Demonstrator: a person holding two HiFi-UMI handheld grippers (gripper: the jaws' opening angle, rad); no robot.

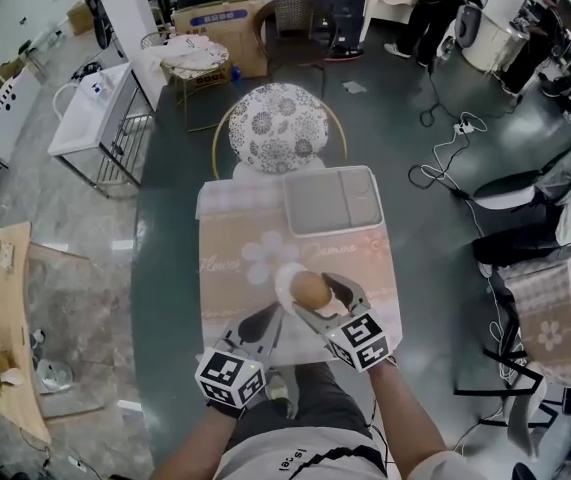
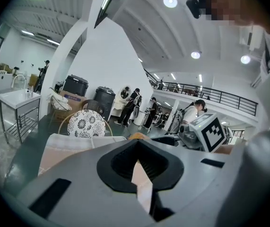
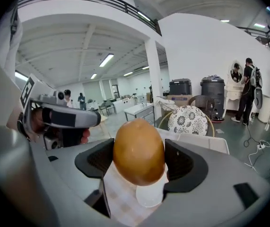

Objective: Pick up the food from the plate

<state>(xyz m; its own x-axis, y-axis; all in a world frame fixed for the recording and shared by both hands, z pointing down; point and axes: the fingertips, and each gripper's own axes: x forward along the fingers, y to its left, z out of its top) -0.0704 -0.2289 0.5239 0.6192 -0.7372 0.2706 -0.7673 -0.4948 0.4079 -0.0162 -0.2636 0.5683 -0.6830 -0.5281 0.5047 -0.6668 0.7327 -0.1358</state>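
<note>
A brown egg-shaped piece of food (image 1: 310, 288) is held over a small white plate (image 1: 283, 282) on the patterned tablecloth (image 1: 245, 238). My right gripper (image 1: 317, 294) is shut on it. In the right gripper view the food (image 3: 138, 151) fills the gap between the black pads, lifted clear of the plate (image 3: 150, 194) below. My left gripper (image 1: 269, 320) sits just left of the plate, shut with nothing in it. In the left gripper view its jaws (image 2: 137, 148) meet, with only a sliver of tablecloth showing. The food's top (image 2: 137, 136) peeks above them.
A grey rectangular tray (image 1: 332, 203) lies at the table's far right. A round floral chair (image 1: 278, 128) stands behind the table. A wooden bench (image 1: 5, 318) is at the left, cables (image 1: 445, 158) trail on the floor at the right, and people stand far back.
</note>
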